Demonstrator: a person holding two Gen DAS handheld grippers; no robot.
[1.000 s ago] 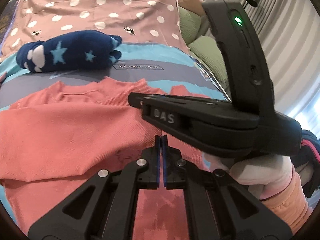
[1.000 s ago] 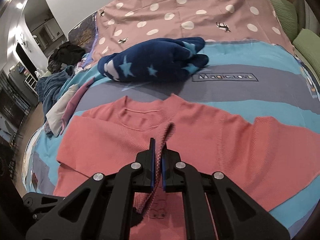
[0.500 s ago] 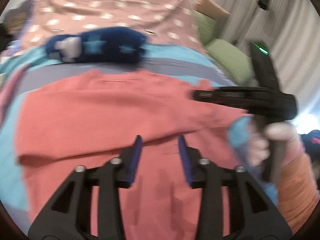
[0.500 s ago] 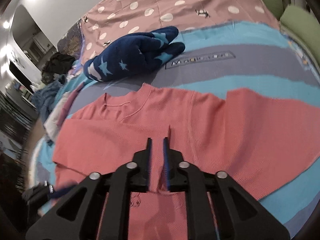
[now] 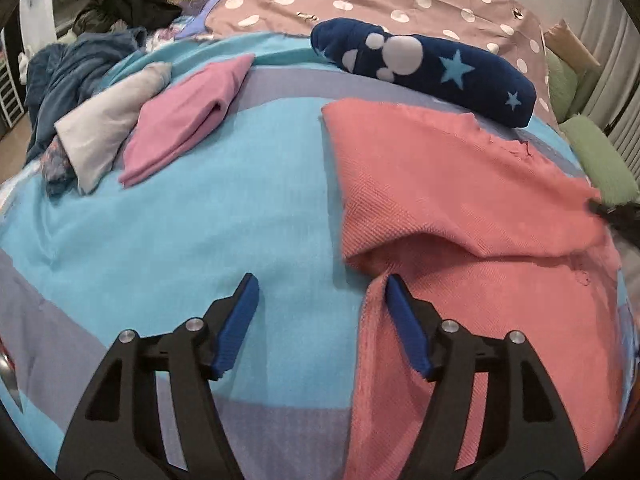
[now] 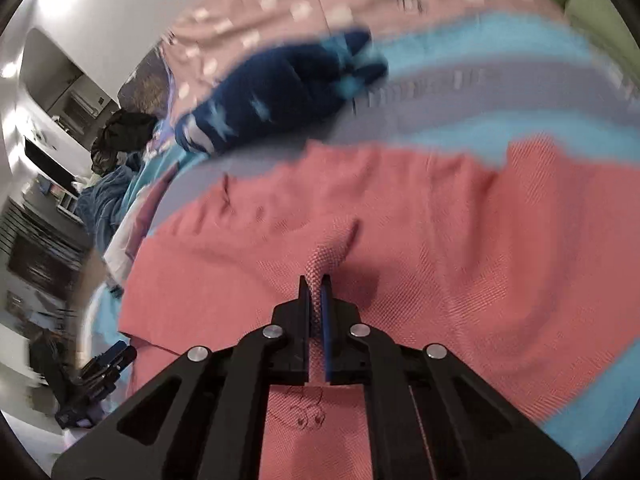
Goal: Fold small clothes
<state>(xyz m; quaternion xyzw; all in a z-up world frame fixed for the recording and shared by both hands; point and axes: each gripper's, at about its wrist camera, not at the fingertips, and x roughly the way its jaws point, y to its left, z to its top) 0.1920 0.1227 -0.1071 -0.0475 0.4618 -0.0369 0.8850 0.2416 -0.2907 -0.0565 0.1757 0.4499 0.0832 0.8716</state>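
Here right tongs [image 6: 316, 280] pinch a blurred coral sweater [image 6: 460, 248] fold.

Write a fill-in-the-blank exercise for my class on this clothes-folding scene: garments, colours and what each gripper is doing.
1. The right gripper has its jaws shut on a pinch of the ____ top.
2. The left gripper has its jaws ____, nothing between them.
3. The navy garment beyond the top is printed with light blue ____.
4. The folded ____ garment lies beside a grey one.

Missing words: coral; open; stars; pink

A coral-red top [image 5: 472, 208], a star-patterned navy bundle [image 5: 424, 68], a pink folded garment [image 5: 188, 116], blue-and-grey striped bedding [image 5: 200, 220].
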